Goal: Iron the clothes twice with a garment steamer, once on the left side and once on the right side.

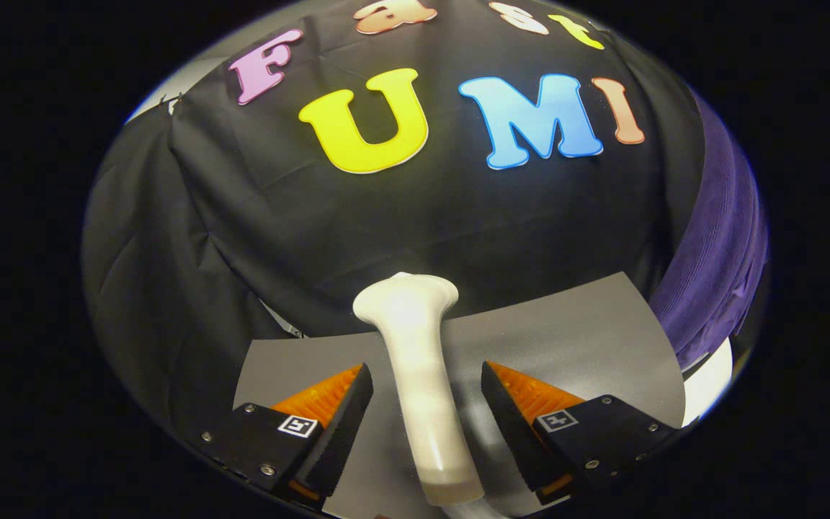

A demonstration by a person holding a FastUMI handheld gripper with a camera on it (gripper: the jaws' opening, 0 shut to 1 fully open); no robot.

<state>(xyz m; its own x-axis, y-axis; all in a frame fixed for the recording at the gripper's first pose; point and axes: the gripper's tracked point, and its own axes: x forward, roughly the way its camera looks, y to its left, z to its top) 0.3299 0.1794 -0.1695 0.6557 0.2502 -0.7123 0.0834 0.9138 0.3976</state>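
A white garment steamer (421,367) lies on the grey table (588,339), its handle running between my two fingers and its wider head pointing away toward the black cloth wall. My gripper (426,393) is open, with a finger on each side of the handle and a gap on both sides, so neither finger touches it. A purple garment (717,252) hangs at the right, beyond the table's far right corner.
The black cloth wall (400,216) rises just behind the table's far edge, close to the steamer's head. A white surface (707,386) shows past the table's right edge, below the purple garment.
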